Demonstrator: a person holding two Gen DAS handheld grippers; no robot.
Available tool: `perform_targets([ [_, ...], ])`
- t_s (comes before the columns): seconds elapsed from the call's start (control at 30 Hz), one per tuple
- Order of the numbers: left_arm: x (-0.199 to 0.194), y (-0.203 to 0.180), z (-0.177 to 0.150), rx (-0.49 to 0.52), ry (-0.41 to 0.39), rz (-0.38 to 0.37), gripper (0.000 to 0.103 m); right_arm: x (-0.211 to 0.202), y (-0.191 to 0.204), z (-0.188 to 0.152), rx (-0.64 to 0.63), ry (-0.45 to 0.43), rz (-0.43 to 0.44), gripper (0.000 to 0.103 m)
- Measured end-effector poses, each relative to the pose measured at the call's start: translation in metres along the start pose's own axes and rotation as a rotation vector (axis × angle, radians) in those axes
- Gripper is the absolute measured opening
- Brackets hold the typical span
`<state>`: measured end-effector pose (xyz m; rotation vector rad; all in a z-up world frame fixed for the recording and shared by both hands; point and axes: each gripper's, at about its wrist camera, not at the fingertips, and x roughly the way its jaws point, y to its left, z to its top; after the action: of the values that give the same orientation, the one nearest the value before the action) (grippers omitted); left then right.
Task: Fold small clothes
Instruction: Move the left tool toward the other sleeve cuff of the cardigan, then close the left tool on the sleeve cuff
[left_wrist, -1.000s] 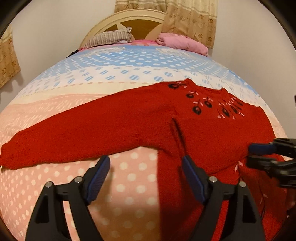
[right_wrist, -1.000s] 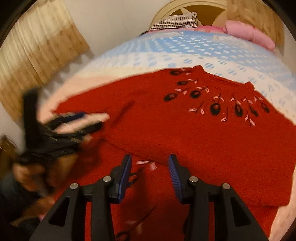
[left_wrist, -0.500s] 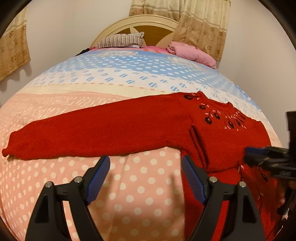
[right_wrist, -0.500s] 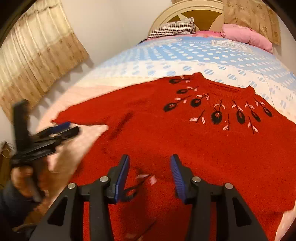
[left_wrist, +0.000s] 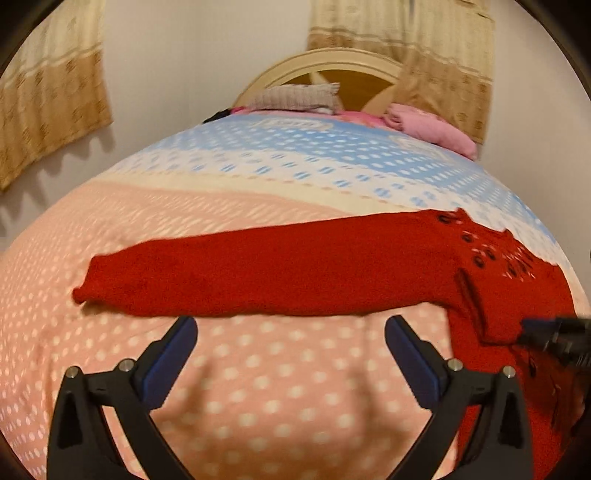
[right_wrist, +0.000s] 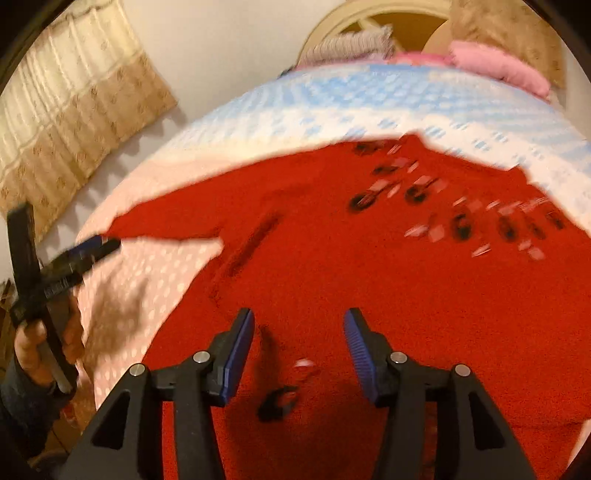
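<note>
Warm, dim indoor light is falling from above, casting soft shadows on the bedspread (left_wrist: 258, 369) under the gripper fingers. Motion blur is smearing the red sweater (right_wrist: 369, 277) pattern, and fisheye distortion is bulging the bed, darkening corners

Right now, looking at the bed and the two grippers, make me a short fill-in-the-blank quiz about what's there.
1. The garment spread on the bed is a ____ sweater.
2. The polka-dot bedspread under the left gripper is ____ with white dots.
3. Between the fingers of the right gripper, whose jaws have just been opening, lies the sweater, not ____ by the pads.
4. The sweater's long sleeve lies stretched out ____ on the bedspread.

Missing words: red; pink; pressed; flat
</note>
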<state>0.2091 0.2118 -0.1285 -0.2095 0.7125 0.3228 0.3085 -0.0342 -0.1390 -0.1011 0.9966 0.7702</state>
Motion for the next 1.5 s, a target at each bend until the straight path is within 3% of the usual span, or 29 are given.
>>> perform_targets([
  [0.1,0.001,0.025,-0.004,-0.048,0.013,0.023,0.103,0.006,0.028,-0.015,-0.149,-0.033,-0.112,0.065],
  [0.17,0.002,0.041,-0.006,-0.073,0.019,0.053,0.103,0.009,0.035,-0.023,-0.198,-0.044,-0.141,0.072],
  [0.27,0.001,0.069,-0.009,-0.130,0.025,0.108,0.103,0.010,0.034,-0.025,-0.196,-0.048,-0.149,0.073],
  [0.43,-0.003,0.109,-0.014,-0.249,0.021,0.124,0.101,0.010,0.030,-0.026,-0.182,-0.056,-0.128,0.074],
  [0.8,0.010,0.161,-0.029,-0.629,0.014,-0.109,0.075,0.010,0.033,-0.029,-0.191,-0.067,-0.138,0.076],
  [1.0,0.023,0.181,-0.023,-0.737,-0.023,-0.146,0.075,0.010,0.035,-0.030,-0.198,-0.070,-0.154,0.077],
  [1.27,0.041,0.186,-0.007,-0.736,-0.036,-0.117,0.064,0.010,0.036,-0.030,-0.200,-0.072,-0.158,0.078],
  [1.37,0.045,0.186,-0.004,-0.714,-0.030,-0.101,0.056,0.010,0.035,-0.030,-0.200,-0.072,-0.158,0.078],
  [1.43,0.048,0.186,-0.003,-0.703,-0.022,-0.093,0.042,0.010,0.036,-0.031,-0.200,-0.072,-0.158,0.078],
  [1.5,0.053,0.186,-0.002,-0.689,0.008,-0.097,0.011,0.010,0.035,-0.031,-0.200,-0.072,-0.158,0.078],
])
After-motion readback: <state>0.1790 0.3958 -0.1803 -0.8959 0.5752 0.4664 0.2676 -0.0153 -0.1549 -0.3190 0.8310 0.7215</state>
